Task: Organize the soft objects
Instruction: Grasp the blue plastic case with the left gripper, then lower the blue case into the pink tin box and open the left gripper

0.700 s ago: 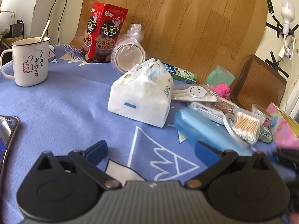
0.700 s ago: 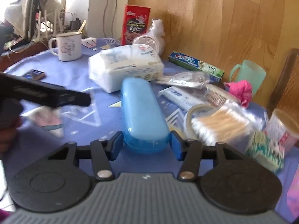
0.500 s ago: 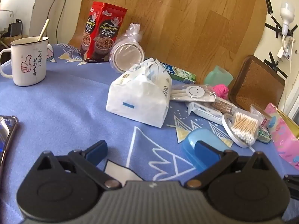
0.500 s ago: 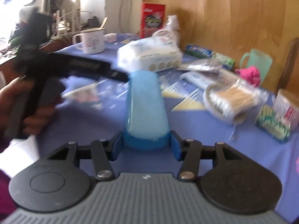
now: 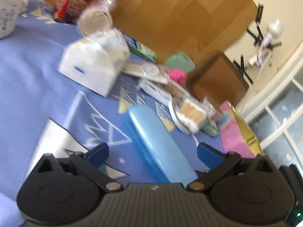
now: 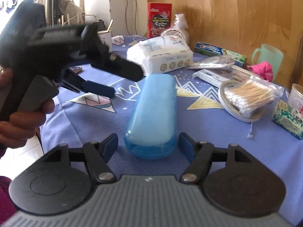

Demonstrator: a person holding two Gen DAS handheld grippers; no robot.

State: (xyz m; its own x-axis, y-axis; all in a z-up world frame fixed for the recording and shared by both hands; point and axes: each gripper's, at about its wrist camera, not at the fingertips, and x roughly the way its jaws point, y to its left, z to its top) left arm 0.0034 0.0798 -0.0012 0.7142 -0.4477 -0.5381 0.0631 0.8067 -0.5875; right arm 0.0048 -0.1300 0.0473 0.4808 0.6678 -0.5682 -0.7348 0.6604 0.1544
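Observation:
A blue plastic case (image 6: 155,109) lies lengthwise on the blue tablecloth (image 6: 208,124). My right gripper (image 6: 148,141) is open around its near end, a small gap on each side between pads and case. My left gripper (image 5: 153,151) is open wide, and in its blurred view the blue case (image 5: 157,143) runs between its fingers without touching them. A hand holds that left gripper (image 6: 126,84) above the cloth to the left of the case. A white tissue pack (image 6: 161,56) lies beyond the case, and a pink cloth (image 6: 262,70) sits by a green cup at the far right.
Cotton swabs on a tape roll (image 6: 246,98), a toothpaste box (image 6: 217,52), a red tin (image 6: 160,19) and a white mug (image 5: 9,11) crowd the back and right. A pink box (image 5: 233,132) and a brown chair back (image 5: 217,79) stand at the right edge.
My right gripper's jaws have opened off the blue case, which now rests on the cloth. The left gripper has swung right, bringing the case between its fingers.

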